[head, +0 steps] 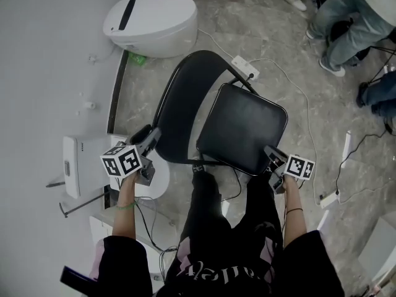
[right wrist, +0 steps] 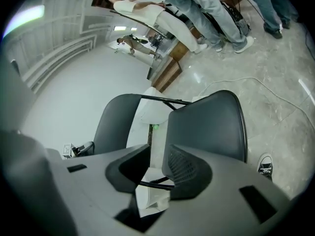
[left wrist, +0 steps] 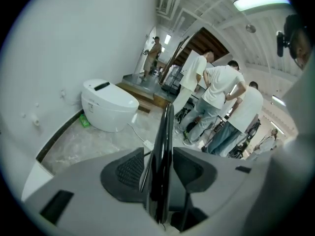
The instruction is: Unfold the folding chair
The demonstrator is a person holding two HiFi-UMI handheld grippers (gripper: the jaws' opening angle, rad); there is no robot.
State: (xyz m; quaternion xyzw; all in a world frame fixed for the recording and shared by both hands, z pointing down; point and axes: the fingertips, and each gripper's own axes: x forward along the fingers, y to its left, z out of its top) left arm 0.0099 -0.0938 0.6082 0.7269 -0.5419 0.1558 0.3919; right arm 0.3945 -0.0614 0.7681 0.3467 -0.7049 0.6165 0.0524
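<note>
The black folding chair stands partly spread in the head view, with its curved backrest (head: 179, 104) at the left and its padded seat (head: 244, 129) at the right. My left gripper (head: 150, 136) is at the backrest's near left rim. In the left gripper view the backrest (left wrist: 165, 146) runs edge-on between the jaws of the left gripper (left wrist: 160, 173), and the pads stand slightly off it, open. My right gripper (head: 272, 156) is shut on the seat's near right corner. In the right gripper view the seat (right wrist: 206, 127) rises by the right pad of the right gripper (right wrist: 157, 168).
A white toilet (head: 151, 23) stands against the wall behind the chair. A power strip (head: 245, 68) and cables lie on the marble floor. A white box (head: 77, 166) sits at the left. Several people (head: 346, 23) stand at the top right. My legs (head: 210, 215) are close under the chair.
</note>
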